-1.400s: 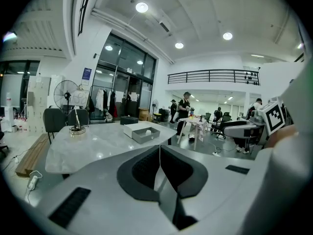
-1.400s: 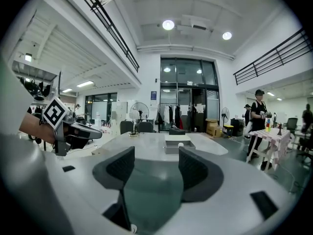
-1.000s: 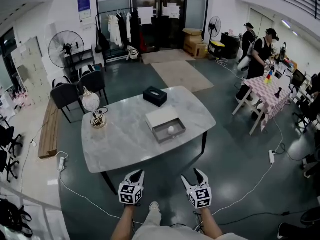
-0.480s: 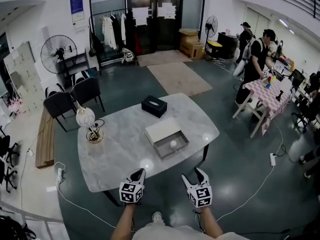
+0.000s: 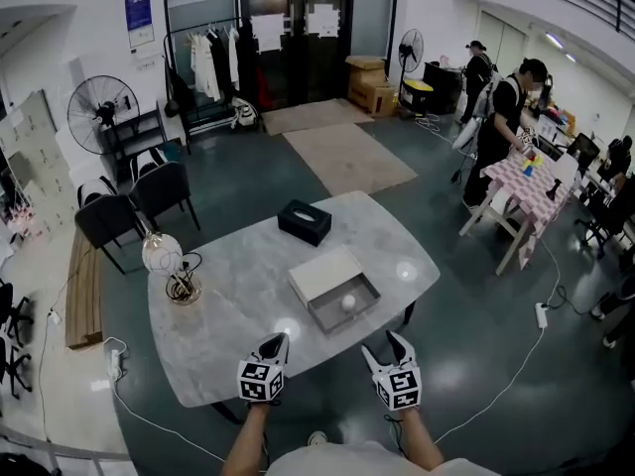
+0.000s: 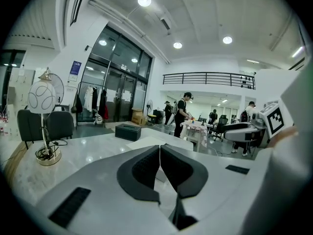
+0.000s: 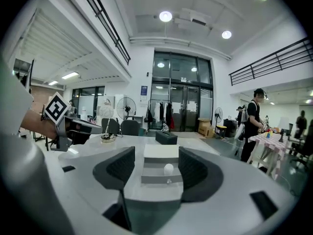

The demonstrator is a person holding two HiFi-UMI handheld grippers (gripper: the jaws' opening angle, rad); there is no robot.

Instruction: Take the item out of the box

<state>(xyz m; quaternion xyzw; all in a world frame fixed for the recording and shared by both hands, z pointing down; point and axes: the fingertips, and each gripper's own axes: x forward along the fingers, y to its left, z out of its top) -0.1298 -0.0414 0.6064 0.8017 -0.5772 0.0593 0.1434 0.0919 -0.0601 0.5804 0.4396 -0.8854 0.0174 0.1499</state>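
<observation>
An open grey box (image 5: 344, 302) lies on the marble table (image 5: 238, 296), with its white lid (image 5: 322, 271) beside it on the far-left side. A small white round item (image 5: 348, 302) rests inside the box; in the right gripper view the item (image 7: 168, 169) shows between the jaws, still some way ahead. My left gripper (image 5: 275, 344) hovers at the table's near edge with its jaws closed together, holding nothing. My right gripper (image 5: 387, 345) hangs just off the near edge, open and empty, pointing at the box (image 7: 163, 173).
A black tissue box (image 5: 304, 221) sits at the far side of the table, and a lamp with a round globe (image 5: 162, 256) on the left. Chairs (image 5: 139, 201) stand left of the table. People work at a checked table (image 5: 531, 181) on the right.
The view has moved forward: the table and box have come closer to both grippers. The grippers keep the same pose.
</observation>
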